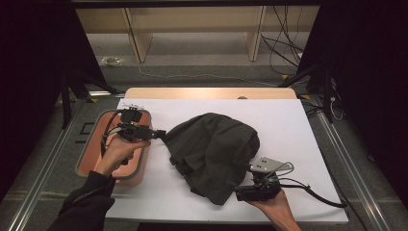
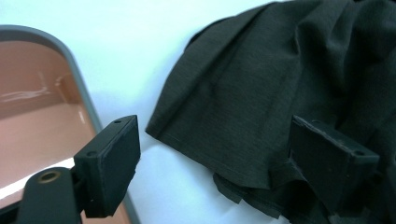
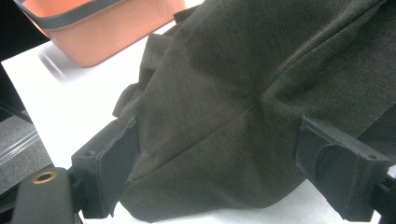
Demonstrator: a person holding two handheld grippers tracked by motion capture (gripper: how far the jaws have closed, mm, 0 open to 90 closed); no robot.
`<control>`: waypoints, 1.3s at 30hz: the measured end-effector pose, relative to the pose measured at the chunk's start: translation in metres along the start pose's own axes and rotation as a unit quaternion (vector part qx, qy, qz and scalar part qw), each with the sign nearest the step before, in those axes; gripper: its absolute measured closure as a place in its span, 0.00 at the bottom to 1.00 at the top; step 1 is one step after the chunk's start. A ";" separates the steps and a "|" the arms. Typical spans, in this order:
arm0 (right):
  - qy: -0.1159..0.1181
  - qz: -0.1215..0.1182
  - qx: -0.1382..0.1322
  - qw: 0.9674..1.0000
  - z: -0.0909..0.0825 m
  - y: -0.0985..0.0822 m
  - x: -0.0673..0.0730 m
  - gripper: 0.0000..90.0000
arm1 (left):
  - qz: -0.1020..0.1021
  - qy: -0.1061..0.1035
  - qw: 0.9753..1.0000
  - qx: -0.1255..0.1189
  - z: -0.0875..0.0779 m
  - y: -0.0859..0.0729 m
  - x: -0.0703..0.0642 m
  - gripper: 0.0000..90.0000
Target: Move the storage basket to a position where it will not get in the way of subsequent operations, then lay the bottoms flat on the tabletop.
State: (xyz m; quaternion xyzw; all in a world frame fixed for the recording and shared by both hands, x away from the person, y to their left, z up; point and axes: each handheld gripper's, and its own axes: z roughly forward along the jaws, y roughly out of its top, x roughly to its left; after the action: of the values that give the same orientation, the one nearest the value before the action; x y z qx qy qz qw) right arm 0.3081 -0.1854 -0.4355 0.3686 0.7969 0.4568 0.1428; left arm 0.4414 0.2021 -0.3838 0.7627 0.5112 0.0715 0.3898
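My left tool (image 1: 160, 134) and right tool (image 1: 239, 192) are both open around the dark cloth (image 1: 211, 154) lying mid-table, so I might pinch too little and it slips.

You will find an orange bin (image 1: 136, 177) with a grey rim at the left edge of the bench (image 1: 288, 130), which carries a white top sheet. Beyond the far edge of the bench, a pale wooden shelf unit (image 1: 192, 29) stands on the floor. Loose black cables (image 1: 281, 45) hang and lie beside the right upright of that unit.
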 end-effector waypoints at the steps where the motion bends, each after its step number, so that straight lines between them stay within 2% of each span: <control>1: -0.001 -0.001 0.000 1.000 0.000 0.000 0.000 0.17 | 0.001 -0.001 1.000 0.001 0.002 0.000 -0.002 0.19; 8: -0.001 0.002 0.004 1.000 0.000 -0.001 0.001 0.17 | 0.021 -0.014 1.000 0.018 0.017 -0.003 -0.016 0.19; 16: 0.002 0.003 0.005 1.000 0.002 -0.002 0.002 0.17 | 0.032 -0.017 0.999 0.031 0.034 -0.009 -0.030 0.19; 20: 0.004 0.004 0.007 1.000 0.004 -0.002 0.002 0.17 | 0.041 -0.016 0.998 0.048 0.045 -0.015 -0.036 0.19; 29: 0.005 -0.010 0.016 1.000 0.006 -0.002 0.008 0.17 | 0.050 -0.009 0.997 0.063 0.062 -0.024 -0.042 0.19; 32: 0.006 -0.011 0.018 1.000 0.009 -0.002 0.009 0.17 | 0.047 -0.004 0.997 0.069 0.067 -0.027 -0.042 0.19; 39: 0.008 -0.012 0.025 1.000 0.012 -0.003 0.013 0.17 | 0.057 0.003 0.994 0.092 0.083 -0.036 -0.045 0.19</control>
State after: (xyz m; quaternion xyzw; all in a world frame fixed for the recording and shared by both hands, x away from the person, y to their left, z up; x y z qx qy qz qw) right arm 0.3052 -0.1695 -0.4428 0.3587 0.8137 0.4377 0.1324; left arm 0.4366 0.1275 -0.4523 0.8229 0.4728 0.0484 0.3114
